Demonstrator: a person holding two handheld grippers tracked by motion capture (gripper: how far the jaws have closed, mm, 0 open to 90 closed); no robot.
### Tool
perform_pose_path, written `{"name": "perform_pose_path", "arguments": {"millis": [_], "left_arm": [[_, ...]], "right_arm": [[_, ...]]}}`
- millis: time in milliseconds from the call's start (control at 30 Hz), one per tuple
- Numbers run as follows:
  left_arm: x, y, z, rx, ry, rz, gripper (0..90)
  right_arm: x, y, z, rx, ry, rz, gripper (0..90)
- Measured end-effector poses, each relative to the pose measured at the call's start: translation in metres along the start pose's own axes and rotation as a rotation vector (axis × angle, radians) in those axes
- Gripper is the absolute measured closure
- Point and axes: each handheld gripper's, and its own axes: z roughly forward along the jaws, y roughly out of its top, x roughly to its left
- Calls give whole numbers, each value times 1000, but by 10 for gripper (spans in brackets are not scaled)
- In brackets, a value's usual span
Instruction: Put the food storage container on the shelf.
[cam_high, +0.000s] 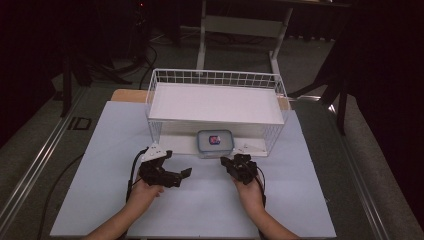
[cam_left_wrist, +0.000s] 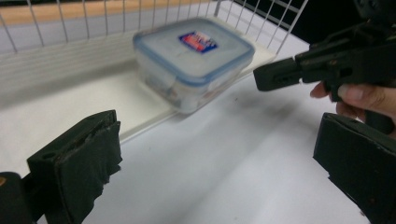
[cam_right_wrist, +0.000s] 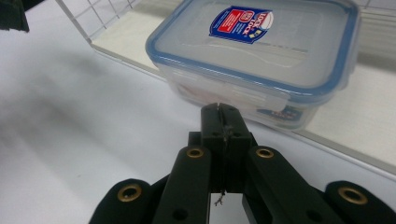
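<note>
A clear plastic box with a blue-rimmed lid and a red and blue label (cam_high: 215, 142) (cam_left_wrist: 194, 59) (cam_right_wrist: 258, 51) sits on the low white board at the front of a white wire rack (cam_high: 155, 95). Its front corner hangs slightly over the board's edge. My left gripper (cam_high: 178, 163) (cam_left_wrist: 219, 172) is open wide on the table, left of the box, with nothing between its jaws. My right gripper (cam_high: 224, 161) (cam_right_wrist: 219, 111) is shut and empty, its tips just short of the box's front wall. The right gripper (cam_left_wrist: 280, 74) and the hand holding it also appear in the left gripper view.
The wire rack carries a white upper shelf (cam_high: 215, 102) above the box, and its lower board (cam_right_wrist: 126, 44) has a raised edge. The pale table sheet (cam_high: 200, 210) spreads out in front. A desk frame (cam_high: 240, 25) stands behind the table.
</note>
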Motion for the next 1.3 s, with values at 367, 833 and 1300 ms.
{"name": "perform_pose_path", "arguments": {"millis": [367,833,1300], "left_arm": [[0,-7,3,-31,38,31,18],[0,-9,3,-35,30,16,18],[0,-9,2,-35,38,17,18]], "right_arm": [[-5,3,17,3,-8,18,900],[1,14,47,4,-29,13,899],[1,26,67,-16,-34,8,899]]}}
